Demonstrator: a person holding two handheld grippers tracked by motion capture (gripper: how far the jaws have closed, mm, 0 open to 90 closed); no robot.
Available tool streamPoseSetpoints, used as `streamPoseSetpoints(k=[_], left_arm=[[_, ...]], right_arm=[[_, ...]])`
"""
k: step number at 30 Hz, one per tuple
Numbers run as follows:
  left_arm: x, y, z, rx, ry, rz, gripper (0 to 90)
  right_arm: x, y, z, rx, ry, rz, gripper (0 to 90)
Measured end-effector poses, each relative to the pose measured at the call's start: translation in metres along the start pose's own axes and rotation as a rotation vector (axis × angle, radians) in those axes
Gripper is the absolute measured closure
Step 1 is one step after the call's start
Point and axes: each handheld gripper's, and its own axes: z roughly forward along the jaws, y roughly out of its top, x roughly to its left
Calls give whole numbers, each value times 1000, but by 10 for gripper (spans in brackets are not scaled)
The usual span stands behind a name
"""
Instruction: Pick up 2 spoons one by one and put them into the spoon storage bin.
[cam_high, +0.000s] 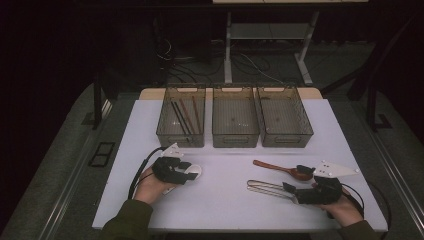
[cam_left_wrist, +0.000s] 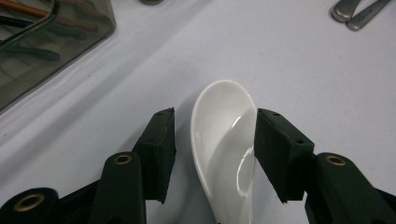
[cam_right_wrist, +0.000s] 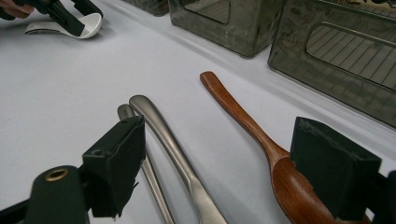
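**White spoon between L jaws, wooden + metal utensils at R**

The left gripper (cam_high: 186, 170) sits near the worktop's front-left part, jaws partway spread w/ a white ceramic soup spoon (cam_left_wrist: 224, 149) lying between them. Spoon is glossy, smooth, deep rounded bowl w/ bright highlights along the inner wall; it rests flat on the worktop, bowl end pointing away from the hand. In the left gripper view one pad (cam_left_wrist: 280, 154) is at the spoon's rim, prob. touching; the other pad stands clear w/ a strip of white surface showing between, so no pinch yet. In the high view the spoon (cam_high: 194, 171) pokes out just past the gripper tips.

The right gripper (cam_high: 296, 179) is near the front-right corner, jaws spread wide, nothing pinched. Betw. its pads on the worktop: two metal utensil handles (cam_right_wrist: 173, 144), brushed grey, lying side by side, and a reddish-brown wooden spoon (cam_right_wrist: 243, 121), handle slanting away toward the bins, bowl just beside one pad. Can't tell if that pad touches it.

Along the back edge stand three smoky translucent bins (cam_high: 235, 122) in a row; left one holds chopsticks (cam_high: 184, 116), dark and brown. Other two look bare as far as visible.
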Motion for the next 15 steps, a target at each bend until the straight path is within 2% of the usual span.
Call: streamPoseSetpoints(k=[5, 7, 9, 12, 15], left_arm=[[-4, 0, 1, 3, -1, 3, 529], [-4, 1, 1, 11, -2, 28, 548], [-6, 1, 1, 9, -6, 16, 571], [-7, 2, 2, 18, -10, 42, 603], [-10, 3, 2, 27, -5, 37, 632]], right_arm=[[0, 0, 0, 0, 0, -1, 187], [0, 0, 0, 1, 0, -1, 186], [0, 0, 0, 1, 0, -1, 187], [0, 0, 0, 1, -1, -1, 187], [0, 0, 0, 2, -1, -1, 187]])
